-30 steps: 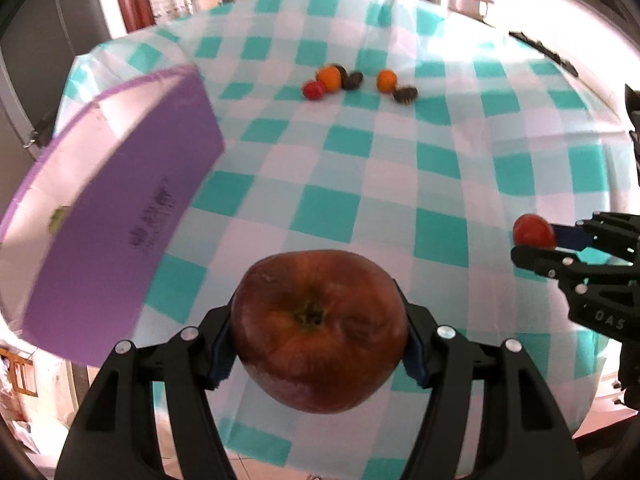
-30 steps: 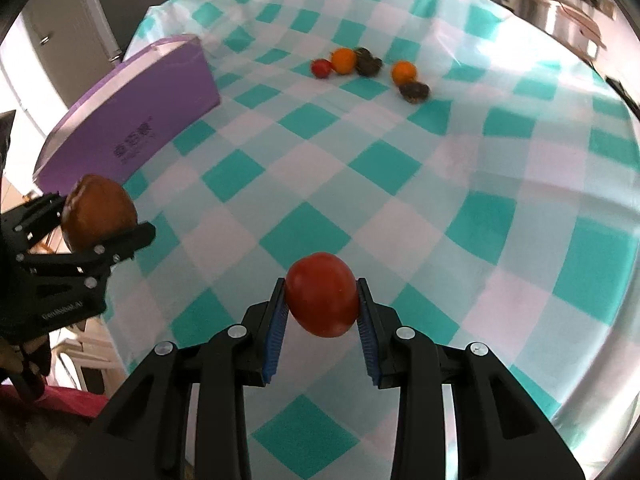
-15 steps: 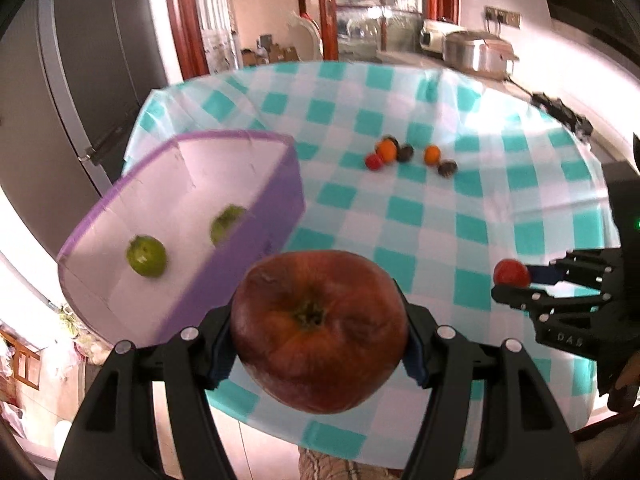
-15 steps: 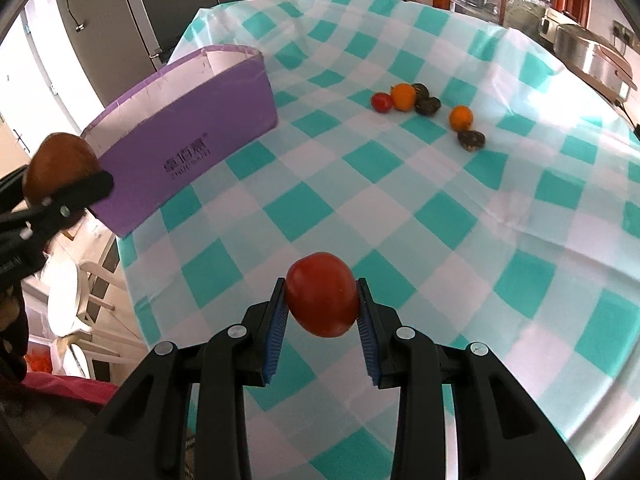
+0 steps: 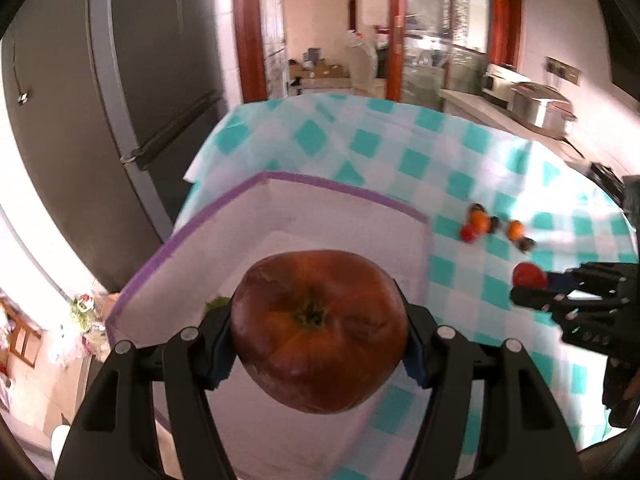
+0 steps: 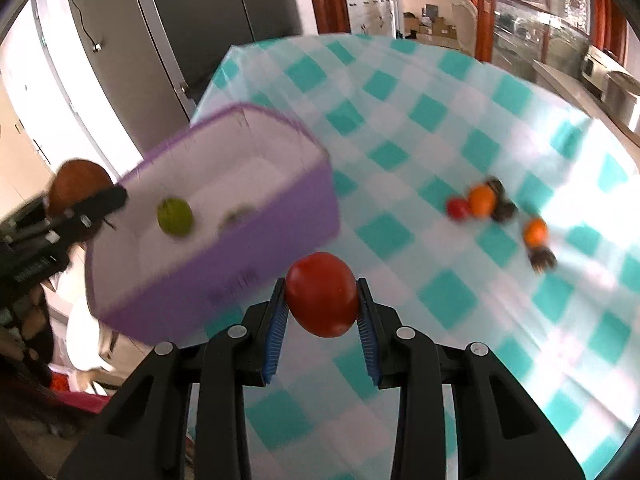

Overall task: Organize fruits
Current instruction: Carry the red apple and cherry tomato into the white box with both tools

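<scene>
My left gripper [image 5: 318,338] is shut on a large brown-red apple [image 5: 320,330] and holds it above the open purple box [image 5: 340,188]. It also shows at the left of the right wrist view [image 6: 86,196]. My right gripper [image 6: 322,312] is shut on a red tomato [image 6: 322,294], held above the table just right of the purple box [image 6: 276,236]. It shows at the right of the left wrist view [image 5: 530,286]. A green fruit [image 6: 175,216] and a second blurred one [image 6: 236,214] lie inside the box.
A cluster of small red, orange and dark fruits [image 6: 484,202] lies on the teal checked tablecloth [image 6: 440,160] to the right of the box, with an orange one [image 6: 536,232] and a dark one [image 6: 542,258] beside it. A dark fridge [image 5: 120,100] stands behind the table's left edge.
Both grippers have risen and moved left toward the box. The left gripper with the apple is now over the box's opening. The right gripper with the tomato has come close beside the box.
</scene>
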Demonstrator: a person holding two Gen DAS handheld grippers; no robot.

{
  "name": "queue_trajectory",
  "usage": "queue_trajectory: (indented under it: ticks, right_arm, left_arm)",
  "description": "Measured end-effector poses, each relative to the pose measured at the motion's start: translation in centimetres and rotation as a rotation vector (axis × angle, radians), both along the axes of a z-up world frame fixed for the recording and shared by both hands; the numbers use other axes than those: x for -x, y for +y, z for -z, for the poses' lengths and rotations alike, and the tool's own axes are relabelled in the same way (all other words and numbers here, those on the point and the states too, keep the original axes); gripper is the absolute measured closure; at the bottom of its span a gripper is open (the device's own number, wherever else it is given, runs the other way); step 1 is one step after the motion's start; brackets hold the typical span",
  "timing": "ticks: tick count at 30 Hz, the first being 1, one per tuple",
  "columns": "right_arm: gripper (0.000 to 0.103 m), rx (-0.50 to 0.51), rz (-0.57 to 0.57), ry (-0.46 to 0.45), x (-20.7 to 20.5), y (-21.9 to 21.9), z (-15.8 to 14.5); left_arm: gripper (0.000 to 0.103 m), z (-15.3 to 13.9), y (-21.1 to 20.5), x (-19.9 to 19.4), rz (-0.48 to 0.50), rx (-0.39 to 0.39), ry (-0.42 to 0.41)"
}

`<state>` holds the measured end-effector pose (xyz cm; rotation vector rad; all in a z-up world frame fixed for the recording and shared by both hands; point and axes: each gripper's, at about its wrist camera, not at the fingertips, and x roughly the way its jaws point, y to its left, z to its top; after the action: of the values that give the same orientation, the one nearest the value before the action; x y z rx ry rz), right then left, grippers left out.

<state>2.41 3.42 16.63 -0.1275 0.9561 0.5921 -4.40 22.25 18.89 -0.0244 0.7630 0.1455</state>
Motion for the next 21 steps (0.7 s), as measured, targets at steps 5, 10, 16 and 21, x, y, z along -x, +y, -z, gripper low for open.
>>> queue_trajectory:
  ticks: [5, 10, 16, 21]
  right_arm:
    - [0.070, -0.050, -0.032, 0.016, -2.9, 4.6, -1.5]
    - [0.070, -0.009, -0.069, 0.062, -6.2, 9.7, -1.0]
    - [0.070, 0.283, -0.180, 0.152, -10.1, 17.2, 3.7]
    - [0.068, 0.390, -0.188, 0.269, -12.9, 19.9, 7.8]
  left_arm:
    - [0.037, 1.1, 4.1, -2.7, -0.044, 0.033, 0.066]
    - [0.037, 3.3, 7.3, -7.2, -0.029, 0.081, 0.191]
    - [0.037, 6.3, 7.8, -13.2, 0.038, 0.003, 0.299]
    - [0.037, 9.5, 9.0, -16.6, 0.046, -0.021, 0.395]
